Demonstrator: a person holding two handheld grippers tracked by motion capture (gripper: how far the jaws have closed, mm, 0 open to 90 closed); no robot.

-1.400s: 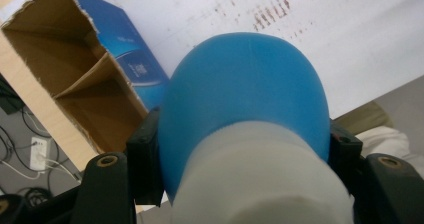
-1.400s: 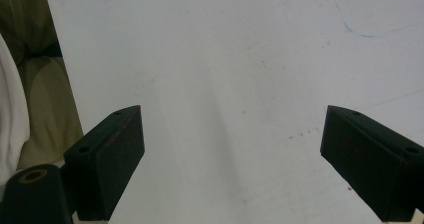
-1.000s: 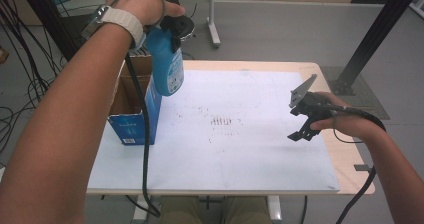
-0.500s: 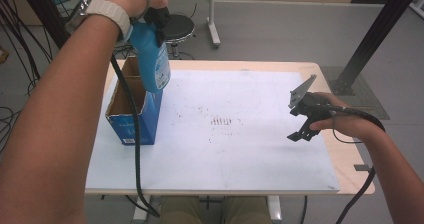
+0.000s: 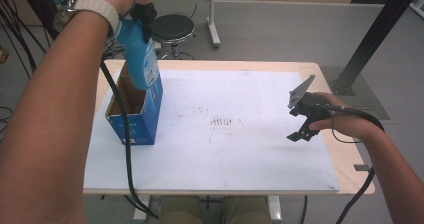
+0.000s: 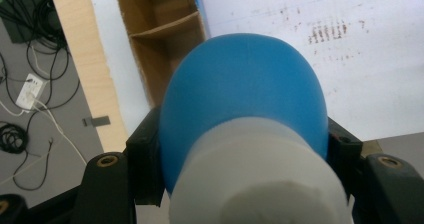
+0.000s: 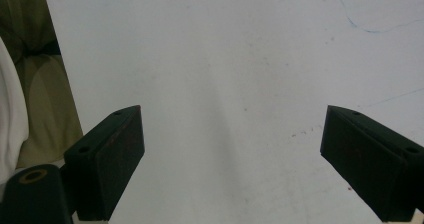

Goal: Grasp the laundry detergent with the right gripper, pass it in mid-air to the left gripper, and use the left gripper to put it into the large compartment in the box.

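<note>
The left gripper (image 5: 142, 16) pinched a blue plastic bottle with a white cap (image 5: 140, 59) above the open blue cardboard box (image 5: 134, 109) near the bench's (image 5: 240, 159) left edge; the right gripper (image 5: 300, 121) hung spread near its right edge.

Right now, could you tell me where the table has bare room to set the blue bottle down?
The white mat lies bare between the open blue box and the right gripper, marks aside. The left edge is crowded: the blue bottle, in the left gripper, hangs over the box.
</note>
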